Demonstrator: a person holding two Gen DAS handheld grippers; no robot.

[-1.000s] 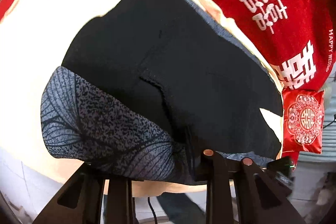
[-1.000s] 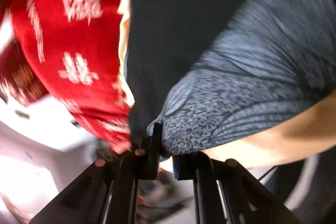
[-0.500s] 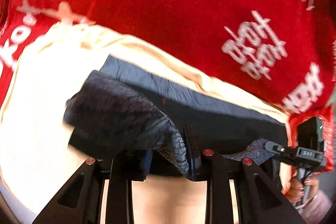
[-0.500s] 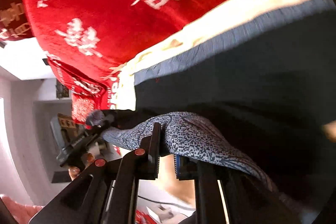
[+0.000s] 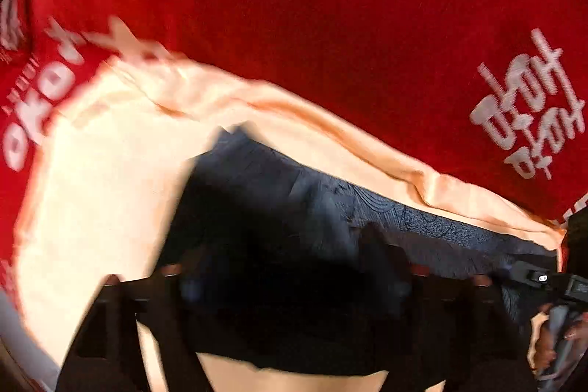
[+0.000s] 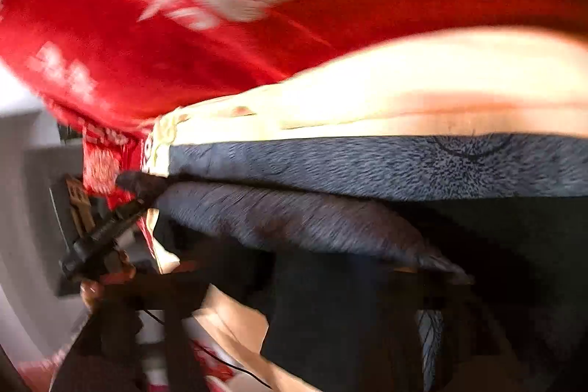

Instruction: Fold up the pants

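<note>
The pants (image 5: 279,208) are dark with a grey leaf-print panel and lie on a cream sheet (image 5: 103,171). They also show in the right wrist view (image 6: 367,164), folded over so a printed layer lies on top. My left gripper (image 5: 294,285) is low over the folded edge, its fingers blurred and dark against the cloth. My right gripper (image 6: 294,285) sits at the other end of the fold, with dark fabric draped over its fingers. Motion blur hides whether either still pinches cloth. Each gripper shows at the edge of the other's view.
A red blanket with white characters (image 5: 330,24) covers the bed beyond the cream sheet, also in the right wrist view (image 6: 183,24). The bed's edge, a red cushion (image 6: 99,168) and grey room furniture lie at the left of the right wrist view.
Both grippers have carried the printed end of the pants forward over the dark part and lowered to the far edge. The fold now lies flatter. Both views are blurred by motion.
</note>
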